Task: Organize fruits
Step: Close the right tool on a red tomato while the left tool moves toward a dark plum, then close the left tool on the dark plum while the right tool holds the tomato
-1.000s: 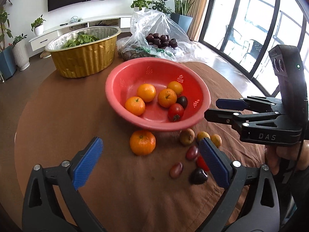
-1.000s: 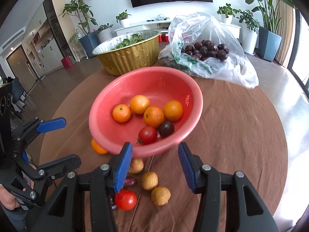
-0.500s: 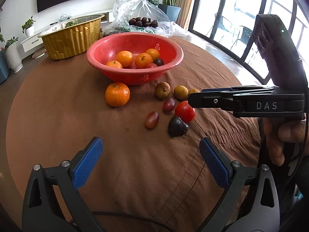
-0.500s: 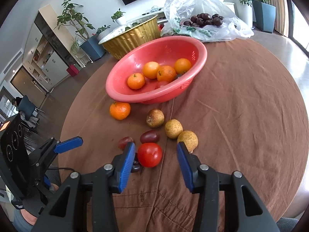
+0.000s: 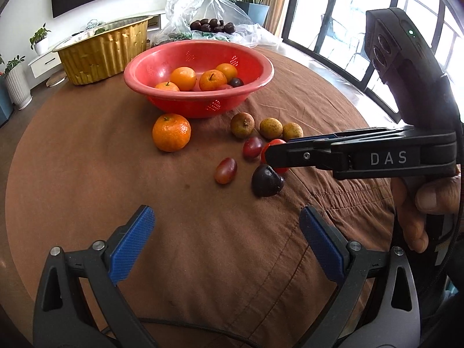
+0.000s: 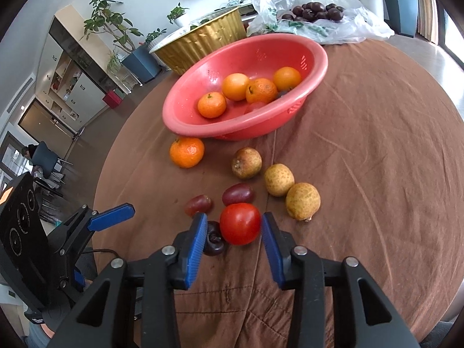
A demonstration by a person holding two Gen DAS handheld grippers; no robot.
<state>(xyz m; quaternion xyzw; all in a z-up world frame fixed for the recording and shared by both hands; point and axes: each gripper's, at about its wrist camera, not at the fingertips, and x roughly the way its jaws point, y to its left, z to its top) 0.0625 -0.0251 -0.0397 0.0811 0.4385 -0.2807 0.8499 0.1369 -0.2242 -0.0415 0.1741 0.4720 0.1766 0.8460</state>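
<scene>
A red colander bowl (image 6: 316, 58) (image 5: 261, 81) holds several oranges and a dark plum. On the brown cloth in front of it lie an orange (image 6: 187, 152) (image 5: 171, 132), three tan longans (image 6: 303, 201), two red grapes (image 6: 238, 193), a dark plum (image 5: 266, 181) and a red tomato (image 6: 240, 224). My right gripper (image 6: 234, 232) is open, its pads on either side of the tomato, not touching. My left gripper (image 5: 226, 235) is open and empty, low over the cloth, short of the fruit.
A gold foil tub (image 5: 104, 52) of greens and a clear plastic bag (image 6: 313, 11) of dark plums stand behind the bowl. The round table's edge curves off to the right, with windows beyond.
Both grippers have pulled back from the bowl and dropped lower. My right gripper has come down around the tomato, which now sits between its pads.
</scene>
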